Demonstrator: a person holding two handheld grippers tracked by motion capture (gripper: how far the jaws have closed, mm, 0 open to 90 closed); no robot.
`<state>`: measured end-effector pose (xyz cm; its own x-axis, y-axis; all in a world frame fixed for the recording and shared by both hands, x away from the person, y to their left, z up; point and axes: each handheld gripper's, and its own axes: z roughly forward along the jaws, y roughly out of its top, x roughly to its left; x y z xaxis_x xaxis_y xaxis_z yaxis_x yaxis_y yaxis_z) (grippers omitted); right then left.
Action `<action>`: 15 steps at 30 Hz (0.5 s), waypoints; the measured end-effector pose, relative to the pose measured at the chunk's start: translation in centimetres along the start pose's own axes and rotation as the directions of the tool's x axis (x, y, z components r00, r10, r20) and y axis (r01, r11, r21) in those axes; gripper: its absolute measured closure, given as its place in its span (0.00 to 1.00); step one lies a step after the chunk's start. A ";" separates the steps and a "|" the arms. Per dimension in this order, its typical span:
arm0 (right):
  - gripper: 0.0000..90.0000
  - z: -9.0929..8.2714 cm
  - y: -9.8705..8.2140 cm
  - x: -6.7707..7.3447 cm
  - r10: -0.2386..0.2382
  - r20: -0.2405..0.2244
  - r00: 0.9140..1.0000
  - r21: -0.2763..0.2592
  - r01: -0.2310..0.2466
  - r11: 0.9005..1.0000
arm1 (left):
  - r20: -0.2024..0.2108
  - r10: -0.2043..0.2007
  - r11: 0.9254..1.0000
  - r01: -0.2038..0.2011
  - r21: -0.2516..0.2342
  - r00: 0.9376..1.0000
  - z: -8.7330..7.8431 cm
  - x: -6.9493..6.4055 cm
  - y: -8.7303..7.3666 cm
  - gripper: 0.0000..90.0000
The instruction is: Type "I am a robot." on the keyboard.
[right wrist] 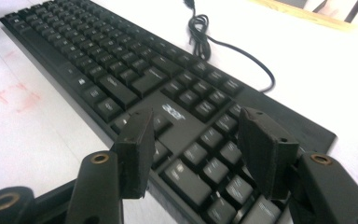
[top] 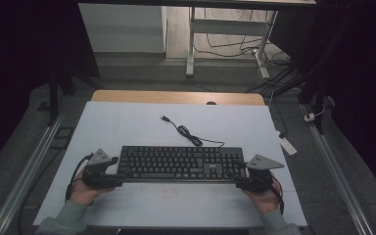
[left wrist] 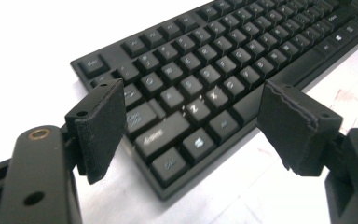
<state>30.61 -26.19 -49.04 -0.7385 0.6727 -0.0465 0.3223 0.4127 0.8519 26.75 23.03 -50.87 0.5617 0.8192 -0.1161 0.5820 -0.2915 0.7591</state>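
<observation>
A black keyboard [top: 176, 164] lies flat across the near half of the white table top [top: 127, 127]. Its cable [top: 188, 134] curls away behind it and ends in a loose USB plug [top: 165, 118]. My left gripper [top: 117, 177] is at the keyboard's left end. In the left gripper view it [left wrist: 191, 126] stands open, with the keyboard's [left wrist: 205, 74] front left corner low between the two pads and neither pad touching it. My right gripper [top: 237, 180] is at the right end. It [right wrist: 193, 140] is open above the number keys of the keyboard [right wrist: 121, 70], with the cable [right wrist: 205, 32] beyond.
Faint red marks [right wrist: 16, 98] show on the white surface in front of the keyboard. A wooden table edge [top: 176, 97] runs along the far side. On the floor to the right lies a white power strip [top: 288, 145], and a desk frame [top: 191, 44] stands farther back.
</observation>
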 end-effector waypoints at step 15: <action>0.48 -1.4 -1.8 -1.0 0.002 -0.001 1.000 0.022 -0.002 1.000 | 0.021 0.028 1.000 -0.028 0.008 0.999 -0.4 -0.5 -1.0 0.26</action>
<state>29.94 -28.42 -49.80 -0.7382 0.6731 -0.0447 0.3367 0.4252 0.8401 25.60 23.10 -51.32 0.5900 0.8001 -0.1084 0.5706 -0.3182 0.7570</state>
